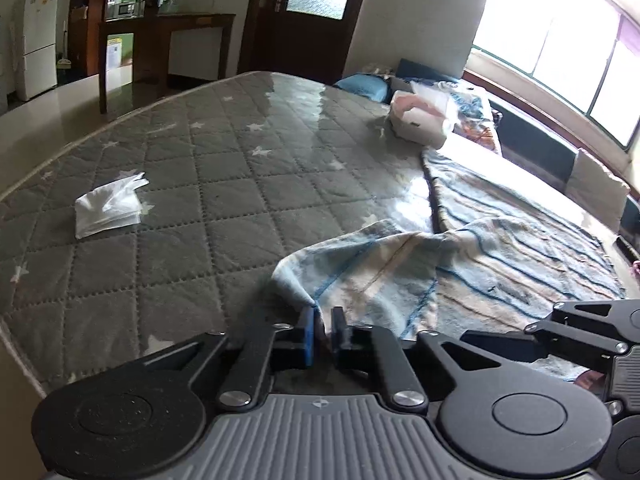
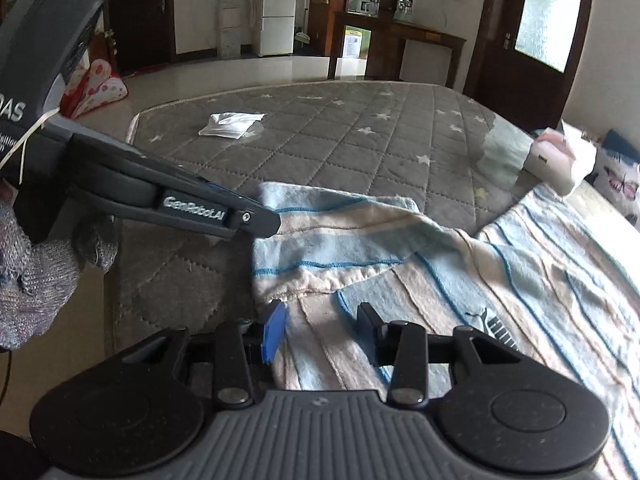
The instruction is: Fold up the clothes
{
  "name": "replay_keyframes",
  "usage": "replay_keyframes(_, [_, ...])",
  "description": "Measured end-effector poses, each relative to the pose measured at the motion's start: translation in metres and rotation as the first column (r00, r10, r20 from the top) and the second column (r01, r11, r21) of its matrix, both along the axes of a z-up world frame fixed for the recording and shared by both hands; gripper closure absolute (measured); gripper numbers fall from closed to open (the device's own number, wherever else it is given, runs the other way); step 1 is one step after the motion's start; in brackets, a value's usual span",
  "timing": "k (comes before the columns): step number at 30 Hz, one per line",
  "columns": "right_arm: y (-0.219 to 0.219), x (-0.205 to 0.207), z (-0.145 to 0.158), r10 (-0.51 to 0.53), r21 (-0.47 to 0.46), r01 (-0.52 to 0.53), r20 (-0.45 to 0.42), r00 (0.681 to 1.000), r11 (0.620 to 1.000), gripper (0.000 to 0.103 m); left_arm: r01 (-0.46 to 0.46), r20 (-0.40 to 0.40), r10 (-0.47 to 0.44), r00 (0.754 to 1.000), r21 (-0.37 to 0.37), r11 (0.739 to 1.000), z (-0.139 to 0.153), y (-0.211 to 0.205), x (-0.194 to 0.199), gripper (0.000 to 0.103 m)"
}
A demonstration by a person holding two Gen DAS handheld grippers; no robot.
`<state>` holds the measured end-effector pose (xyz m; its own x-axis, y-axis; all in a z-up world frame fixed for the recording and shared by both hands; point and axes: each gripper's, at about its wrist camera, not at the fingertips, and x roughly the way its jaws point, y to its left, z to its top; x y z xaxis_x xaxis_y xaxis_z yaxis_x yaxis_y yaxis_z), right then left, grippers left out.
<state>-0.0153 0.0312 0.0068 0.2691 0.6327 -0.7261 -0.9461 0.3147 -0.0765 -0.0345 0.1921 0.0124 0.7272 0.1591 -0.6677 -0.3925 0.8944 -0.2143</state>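
A soft striped garment (image 2: 500, 264) in light blue, cream and pale brown lies spread on the grey quilted mattress cover with white stars (image 1: 208, 168). It fills the right side of the bed, from about three o'clock down to five o'clock in both views.

The left gripper (image 1: 322, 320) has its two black fingers pressed together on a corner of the cloth. That corner is pulled up into a little peak, at six o'clock in the left wrist view. It looks pinched there so the corner can be lifted and carried over for a fold.

The right gripper (image 2: 320, 320) has its fingers spread apart. They sit over the near edge of the cloth, at six o'clock in the right wrist view, and nothing is squeezed between them. I think it is getting ready to take hold of a second spot, so both hands can lift the edge together.

A small folded white cloth (image 1: 108, 208) rests far off at nine o'clock in the left wrist view.
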Motion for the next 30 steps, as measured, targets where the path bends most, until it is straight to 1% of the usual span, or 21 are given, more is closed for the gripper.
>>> replay_keyframes(4, [-0.01,0.001,0.005,-0.01,0.011,0.01,0.002,1.0,1.0,0.063,0.04,0.067,-0.041,0.997,0.017,0.999,0.016,-0.008,-0.002,0.1])
replay_keyframes(6, [-0.019,0.003,0.011,-0.028,0.024,0.028,0.006,1.0,0.999,0.063,0.074,0.107,-0.076,0.991,0.028,0.997,0.025,-0.014,-0.002,0.101])
replay_keyframes(9, [-0.038,0.009,0.021,-0.068,0.047,0.067,0.015,0.998,0.997,0.063,0.16,0.164,-0.168,0.972,0.059,0.985,0.038,-0.031,-0.002,0.101])
replay_keyframes(11, [-0.051,0.015,0.027,-0.105,0.055,0.104,0.023,0.994,0.993,0.063,0.224,0.174,-0.232,0.957,0.067,0.972,0.042,-0.043,-0.002,0.101])
replay_keyframes(12, [-0.057,0.019,0.029,-0.125,0.057,0.124,0.025,0.992,0.991,0.063,0.238,0.162,-0.246,0.956,0.068,0.969,0.043,-0.048,-0.002,0.101])
replay_keyframes(15, [-0.075,0.027,0.035,-0.174,0.062,0.173,0.02,0.984,0.983,0.063,0.18,0.099,-0.187,0.977,0.075,0.981,0.035,-0.049,-0.001,0.099])
replay_keyframes(17, [-0.084,0.03,0.035,-0.189,0.063,0.188,0.014,0.982,0.98,0.063,0.108,0.064,-0.113,0.991,0.082,0.991,0.029,-0.043,-0.002,0.099])
replay_keyframes(19, [-0.089,0.031,0.033,-0.194,0.058,0.193,0.01,0.981,0.98,0.062,0.036,0.035,-0.04,0.999,0.103,0.994,0.024,-0.036,-0.003,0.095])
replay_keyframes(20, [-0.09,0.031,0.032,-0.193,0.055,0.192,0.005,0.981,0.98,0.062,0.005,0.022,-0.007,1.0,0.113,0.994,0.021,-0.033,-0.003,0.088])
replay_keyframes(21, [-0.091,0.03,0.03,-0.191,0.053,0.191,0.001,0.982,0.98,0.062,-0.021,0.01,0.02,1.0,0.124,0.992,0.019,-0.029,-0.002,0.072])
replay_keyframes(22, [-0.092,0.03,0.029,-0.19,0.052,0.19,-0.003,0.982,0.98,0.062,-0.04,0.0,0.041,0.999,0.129,0.991,0.016,-0.026,-0.001,0.065])
replay_keyframes(23, [-0.092,0.03,0.028,-0.189,0.053,0.189,-0.006,0.982,0.981,0.062,-0.052,-0.007,0.053,0.999,0.13,0.99,0.013,-0.024,0.001,0.06])
replay_keyframes(25, [-0.093,0.029,0.027,-0.189,0.057,0.189,-0.011,0.982,0.98,0.062,-0.076,-0.022,0.079,0.997,0.131,0.989,0.008,-0.018,0.005,0.06])
replay_keyframes(28, [-0.095,0.027,0.026,-0.189,0.064,0.19,-0.017,0.982,0.98,0.062,-0.091,-0.042,0.096,0.995,0.103,0.991,0.0,-0.01,0.01,0.062])
replay_keyframes(30, [-0.096,0.027,0.027,-0.191,0.068,0.191,-0.014,0.982,0.979,0.062,-0.102,-0.042,0.107,0.993,0.093,0.99,-0.002,-0.008,0.01,0.064])
